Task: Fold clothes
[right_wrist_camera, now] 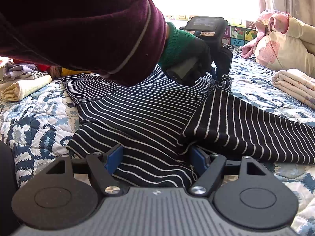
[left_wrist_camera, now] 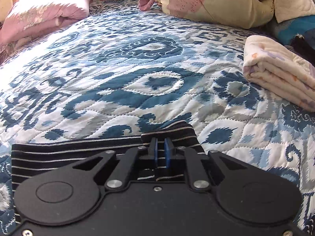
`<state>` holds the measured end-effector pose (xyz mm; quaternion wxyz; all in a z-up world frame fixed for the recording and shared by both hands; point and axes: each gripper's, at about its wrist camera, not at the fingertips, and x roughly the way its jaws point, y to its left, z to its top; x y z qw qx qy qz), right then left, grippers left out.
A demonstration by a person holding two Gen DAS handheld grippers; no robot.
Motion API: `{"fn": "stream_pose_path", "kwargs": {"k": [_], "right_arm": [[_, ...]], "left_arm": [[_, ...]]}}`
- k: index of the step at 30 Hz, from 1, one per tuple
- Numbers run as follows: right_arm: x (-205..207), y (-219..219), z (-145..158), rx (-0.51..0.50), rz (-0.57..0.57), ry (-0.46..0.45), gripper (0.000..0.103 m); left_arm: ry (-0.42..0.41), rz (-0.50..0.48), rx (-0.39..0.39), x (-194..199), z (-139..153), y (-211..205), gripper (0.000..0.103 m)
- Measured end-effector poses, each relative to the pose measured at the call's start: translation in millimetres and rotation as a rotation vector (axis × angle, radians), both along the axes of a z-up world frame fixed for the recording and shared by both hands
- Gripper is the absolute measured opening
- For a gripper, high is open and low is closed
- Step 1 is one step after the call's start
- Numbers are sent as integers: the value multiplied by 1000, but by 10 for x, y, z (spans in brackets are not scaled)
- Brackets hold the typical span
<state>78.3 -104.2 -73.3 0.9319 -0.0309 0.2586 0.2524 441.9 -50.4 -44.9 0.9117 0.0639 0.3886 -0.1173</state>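
A black top with thin white stripes (right_wrist_camera: pixel 149 106) lies flat on the blue-and-white quilted bedspread (right_wrist_camera: pixel 39 122). One of its sleeves (right_wrist_camera: pixel 246 125) is folded across at the right. My right gripper (right_wrist_camera: pixel 156 157) is open at the garment's near hem, with the fabric lying between its blue pads (right_wrist_camera: pixel 115 158). At the far edge, my left gripper (right_wrist_camera: pixel 218 74) is held by a gloved hand (right_wrist_camera: pixel 189 51) and pinches the cloth. In the left wrist view the left gripper (left_wrist_camera: pixel 161 149) has its pads nearly together on a fold of the striped top (left_wrist_camera: pixel 59 153).
A folded cream cloth (left_wrist_camera: pixel 279 72) lies to the right on the bed. A pink pillow (left_wrist_camera: pixel 43 13) and a bundled floral quilt (left_wrist_camera: pixel 216 0) sit at the head. A rolled cream towel (right_wrist_camera: pixel 25 88) and a clothes pile (right_wrist_camera: pixel 23 68) are at the left. A maroon sleeve (right_wrist_camera: pixel 78 25) crosses above.
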Motion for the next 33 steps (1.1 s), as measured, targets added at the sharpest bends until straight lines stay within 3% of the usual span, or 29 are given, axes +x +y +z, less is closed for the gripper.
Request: {"fn": "stream_pose_path", "kwargs": {"k": [5,8,9,11,12,19,26,31,33], "right_arm": [[-24,10,2,-5,-2,-11,75],[-24,14,-2,-9,-2,-15,76],[-26,20,-1,-12,-3,-17,76],[-33,31,3,-19,-5,-23,76],[-39,38,6,-23,-6,-27,76],[-84,78,49,-55,-17,-46,76],[-105,94,47,-75,-13,-50,76],[-92,85,52,-70,-8,-45,77],[-87,81,56,-67,-6,-44,77]], "left_arm": [[26,35,-23,-81,-27,84,10],[10,-52,-27,-340,176,-63,12],[1,-89,-27,-442,263,-127,16],[-16,-163,-28,-648,436,-256,34],[-24,-200,-29,-750,522,-320,37],[26,-757,25,-1799,753,-1469,39],[90,-1008,144,-2360,555,-2272,38],[61,-1058,366,-2596,198,-2670,38],[29,-1051,451,-2629,63,-2720,30]]}}
